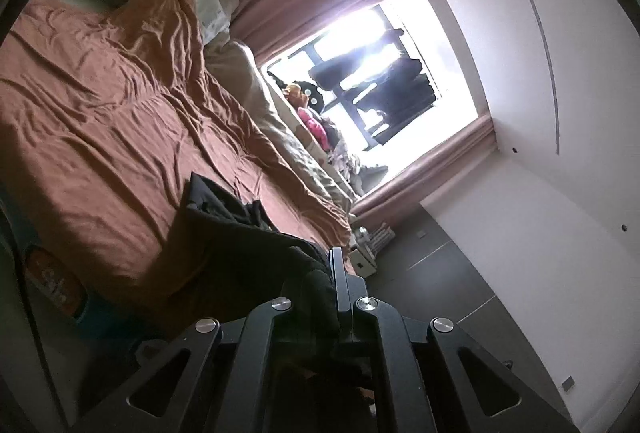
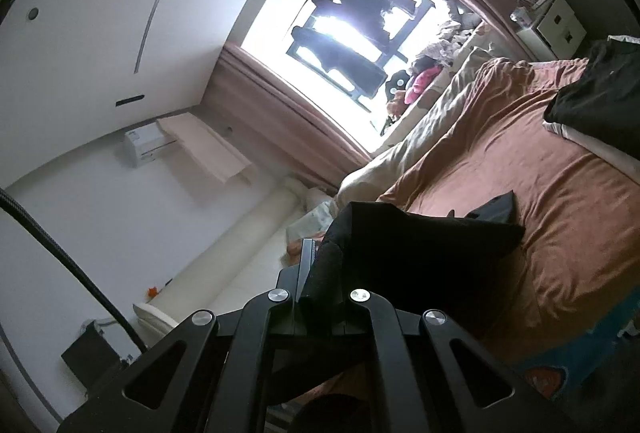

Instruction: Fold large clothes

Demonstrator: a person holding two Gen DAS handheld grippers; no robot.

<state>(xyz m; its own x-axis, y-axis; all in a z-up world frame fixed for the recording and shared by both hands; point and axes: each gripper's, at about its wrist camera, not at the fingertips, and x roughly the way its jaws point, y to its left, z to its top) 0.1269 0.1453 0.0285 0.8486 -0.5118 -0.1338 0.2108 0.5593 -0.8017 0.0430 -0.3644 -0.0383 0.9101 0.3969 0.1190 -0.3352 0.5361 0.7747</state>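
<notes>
A large black garment [image 1: 236, 225] hangs lifted above the bed with the rust-brown cover [image 1: 100, 105]. My left gripper [image 1: 330, 273] is shut on one edge of it, and the cloth bunches between the fingers and drapes away to the left. In the right wrist view the same black garment [image 2: 420, 241] spreads out from my right gripper [image 2: 320, 265], which is shut on another edge. Both views are tilted sideways. A second dark mass of cloth [image 2: 600, 97] lies at the right edge of the bed [image 2: 540, 193].
A bright window [image 1: 360, 81] with pink curtains and dark clothes hanging outside stands beyond the bed. Soft toys and a beige quilt [image 1: 280, 137] lie along the sill side. A pillow [image 1: 160, 9] sits at the bed's head. A white cabinet [image 2: 556, 21] stands by the bed.
</notes>
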